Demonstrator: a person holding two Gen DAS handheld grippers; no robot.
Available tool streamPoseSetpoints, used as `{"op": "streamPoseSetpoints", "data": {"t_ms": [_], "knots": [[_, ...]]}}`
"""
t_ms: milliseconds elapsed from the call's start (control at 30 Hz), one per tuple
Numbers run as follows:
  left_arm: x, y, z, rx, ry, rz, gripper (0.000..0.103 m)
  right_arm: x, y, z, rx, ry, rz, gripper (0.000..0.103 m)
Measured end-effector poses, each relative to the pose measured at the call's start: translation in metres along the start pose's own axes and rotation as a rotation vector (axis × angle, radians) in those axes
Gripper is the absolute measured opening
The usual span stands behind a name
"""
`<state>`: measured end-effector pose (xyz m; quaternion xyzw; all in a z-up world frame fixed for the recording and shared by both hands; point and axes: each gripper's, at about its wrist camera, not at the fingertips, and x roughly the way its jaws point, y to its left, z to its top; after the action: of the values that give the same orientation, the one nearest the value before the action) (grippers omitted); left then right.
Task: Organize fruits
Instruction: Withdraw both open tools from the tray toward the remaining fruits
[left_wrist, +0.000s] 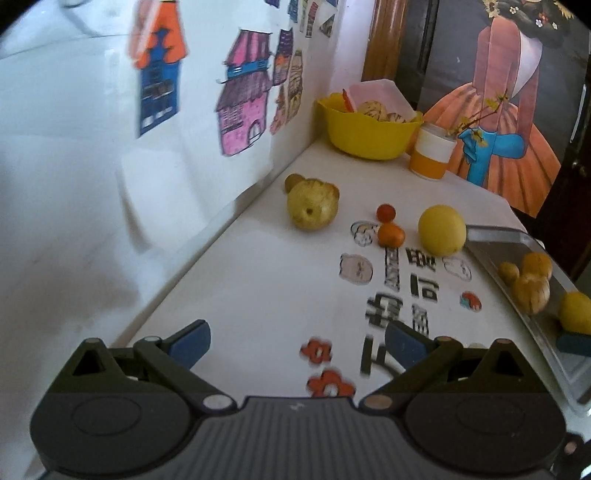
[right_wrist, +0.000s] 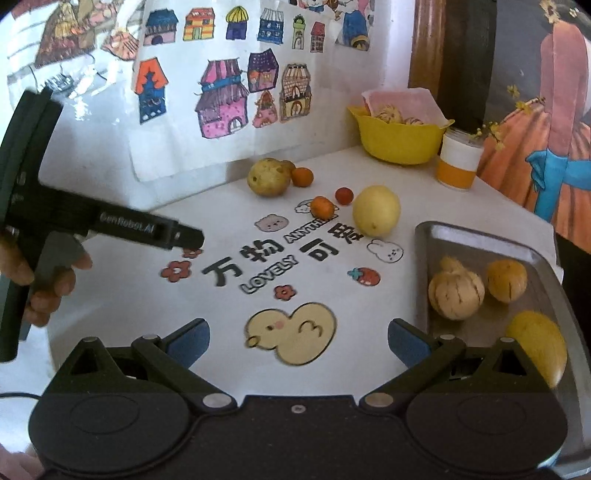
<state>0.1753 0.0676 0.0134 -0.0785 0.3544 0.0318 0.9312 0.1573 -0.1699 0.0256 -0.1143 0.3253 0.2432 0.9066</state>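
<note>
On the white table, a greenish guava (left_wrist: 312, 205) (right_wrist: 268, 177) lies near the wall, with a small orange (right_wrist: 302, 177) beside it. A yellow lemon (left_wrist: 441, 230) (right_wrist: 376, 210), an orange kumquat (left_wrist: 390, 234) (right_wrist: 322, 206) and a red cherry tomato (left_wrist: 386, 212) (right_wrist: 344, 195) sit mid-table. The metal tray (left_wrist: 491, 254) (right_wrist: 428, 236) at the right holds a striped melon (right_wrist: 456, 290), an orange fruit (right_wrist: 506, 280) and a yellow mango (right_wrist: 541, 345). My left gripper (left_wrist: 297, 345) is open over the table, empty. My right gripper (right_wrist: 299, 345) is open, empty, near the tray's left edge.
A yellow bowl (left_wrist: 369, 136) (right_wrist: 399, 144) with fruit and a pink container stands at the back corner, an orange-and-white cup (left_wrist: 430, 151) (right_wrist: 458, 162) beside it. Paper house drawings cover the wall (left_wrist: 240, 110). A hand (right_wrist: 48, 288) holds the left gripper's handle.
</note>
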Motion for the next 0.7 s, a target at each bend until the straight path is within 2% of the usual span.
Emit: {"op": "streamPoseSetpoints", "data": {"t_ms": [233, 467, 567, 700], "knots": [[0.036, -0.017, 0.028, 0.021, -0.017, -0.036, 0.102, 0.029, -0.023, 0.027, -0.098, -0.015, -0.037, 0.102], [0.060, -0.042, 0.043, 0.155, -0.060, -0.079, 0.102, 0.053, -0.057, 0.066, -0.239, -0.059, -0.108, 0.102], [0.068, -0.051, 0.045, 0.218, -0.079, -0.086, 0.102, 0.060, -0.073, 0.080, -0.206, -0.068, -0.093, 0.102], [0.077, -0.062, 0.046, 0.293, -0.089, -0.095, 0.102, 0.072, -0.095, 0.096, -0.090, -0.058, -0.027, 0.101]]}}
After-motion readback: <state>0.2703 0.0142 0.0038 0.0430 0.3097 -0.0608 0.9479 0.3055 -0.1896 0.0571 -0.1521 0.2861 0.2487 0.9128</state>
